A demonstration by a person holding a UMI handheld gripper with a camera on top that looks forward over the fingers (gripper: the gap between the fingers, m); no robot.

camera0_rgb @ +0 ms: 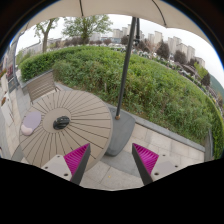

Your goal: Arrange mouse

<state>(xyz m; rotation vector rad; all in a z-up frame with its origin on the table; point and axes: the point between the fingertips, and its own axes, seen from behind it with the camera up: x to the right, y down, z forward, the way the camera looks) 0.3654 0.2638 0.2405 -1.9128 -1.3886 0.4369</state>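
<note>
The gripper sits nearest, with its two fingers spread apart and nothing between them. The left finger carries a magenta pad and the right finger carries a matching pad. Both pads face inward across an open gap. Pale paving slabs show through this gap and extend to the right beneath the fingers.

Just beyond the left finger stands a round worktop made of light wooden slats laid in concentric rings. The mouse, dark and oval, lies on the worktop left of its centre, well apart from the gripper and ahead of the left finger. It rests flat on the slats and touches nothing else.

To the left of the worktop, a chair holds a pale pink cushion. Farther back on the left, a second wooden chair stands with its slatted back upright.

Just to the right of the worktop, a grey tapered base stands on the paving. A dark pole rises from it and leans slightly to the right up to a parasol canopy overhead.

Beyond the paving, a dense green hedge spans the scene from left to right. Trees rise behind the hedge. Pale apartment buildings stand farthest away on the right under a bright sky.
</note>
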